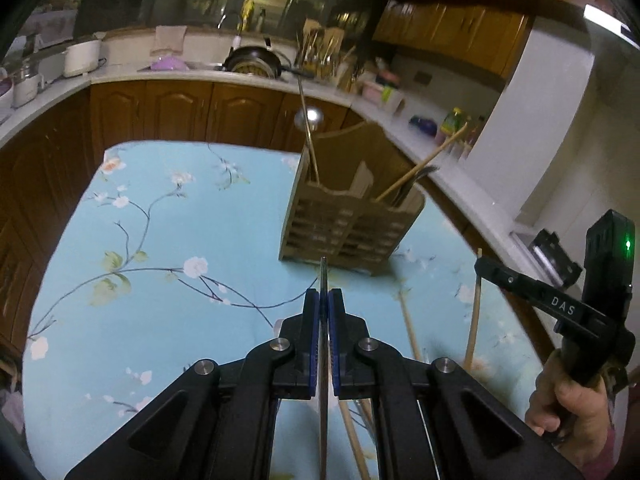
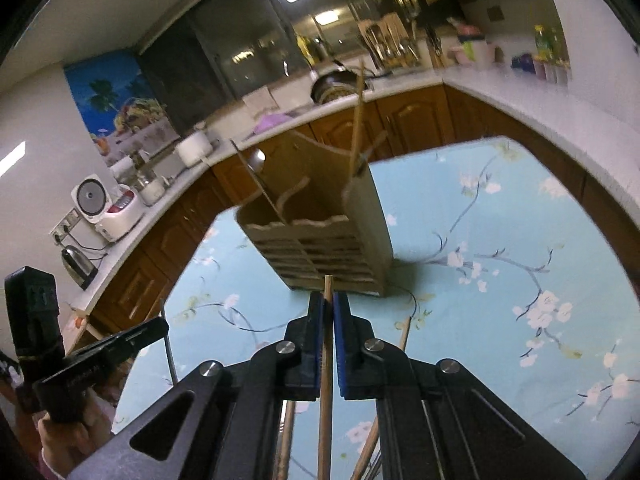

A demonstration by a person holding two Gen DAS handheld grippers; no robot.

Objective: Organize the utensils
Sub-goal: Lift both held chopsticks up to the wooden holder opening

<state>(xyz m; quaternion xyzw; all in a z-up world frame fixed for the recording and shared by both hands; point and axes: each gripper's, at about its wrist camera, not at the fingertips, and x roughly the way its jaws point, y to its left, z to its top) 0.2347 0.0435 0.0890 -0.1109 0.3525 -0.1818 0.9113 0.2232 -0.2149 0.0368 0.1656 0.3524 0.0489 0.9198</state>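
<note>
A wooden utensil holder [image 1: 352, 224] stands on the blue floral tablecloth [image 1: 160, 240]; it also shows in the right wrist view [image 2: 320, 240]. It holds a metal ladle [image 1: 309, 117], a chopstick [image 1: 424, 164] and dark utensils. My left gripper [image 1: 324, 300] is shut on a thin metal utensil handle [image 1: 324, 276], just in front of the holder. My right gripper [image 2: 328, 304] is shut on a wooden chopstick [image 2: 327, 360], also just in front of the holder. The right gripper shows at the right in the left wrist view [image 1: 480, 262].
Loose wooden chopsticks [image 1: 474, 320] lie on the cloth near the front right. A white counter [image 1: 240, 76] with wooden cabinets wraps around the table, carrying a pan [image 1: 254, 60], rice cooker [image 2: 108, 208], kettle [image 2: 78, 266] and bottles [image 1: 452, 122].
</note>
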